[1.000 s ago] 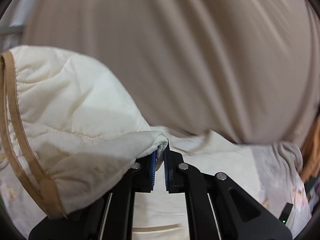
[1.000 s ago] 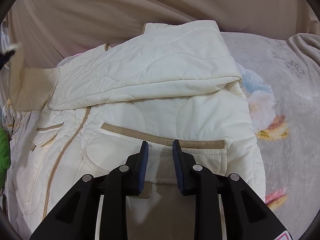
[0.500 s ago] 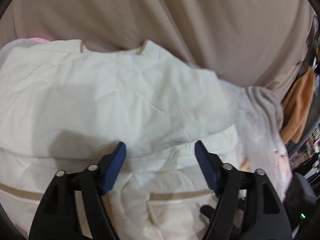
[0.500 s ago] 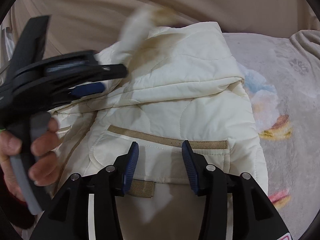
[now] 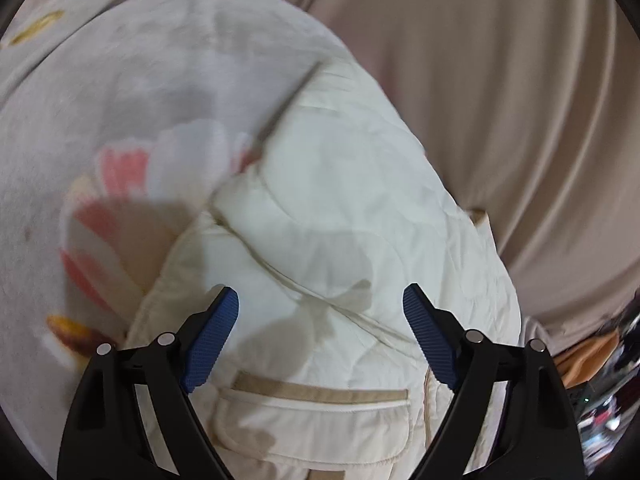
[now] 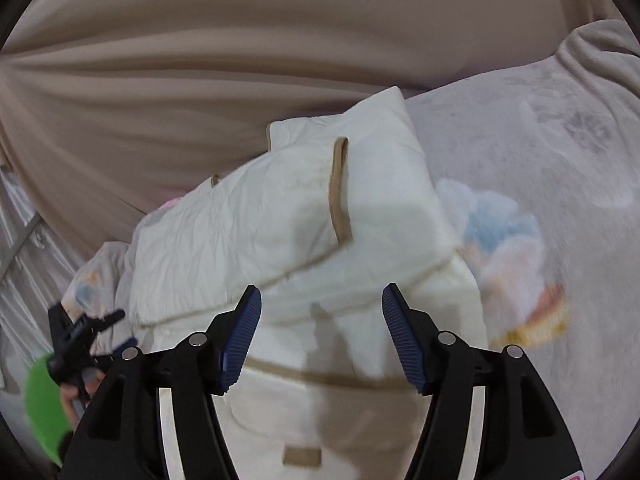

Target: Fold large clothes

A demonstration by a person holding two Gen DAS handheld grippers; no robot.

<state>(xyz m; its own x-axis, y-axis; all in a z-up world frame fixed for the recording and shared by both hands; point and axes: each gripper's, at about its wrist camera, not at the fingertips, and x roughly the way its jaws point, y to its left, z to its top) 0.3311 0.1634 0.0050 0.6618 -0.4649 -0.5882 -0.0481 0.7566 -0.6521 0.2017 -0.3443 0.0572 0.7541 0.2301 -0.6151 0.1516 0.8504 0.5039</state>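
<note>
Beneath both grippers' spread, empty fingers [image 5: 214, 334] lies the folded cream jacket [image 6: 280, 232].

Jacket [image 5: 340, 208] hem cut off by bottom edge; blanket [image 5: 100, 120] print motion-blurred.

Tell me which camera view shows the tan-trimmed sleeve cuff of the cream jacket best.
The right wrist view: the sleeve cuff lies folded across the cream quilted jacket, its tan band fully visible. The left wrist view shows the jacket's folded body and pocket, but no clear cuff.

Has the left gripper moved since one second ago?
Yes. The left gripper released the jacket, opened and now faces the floral blanket rather than the curtain.
</note>
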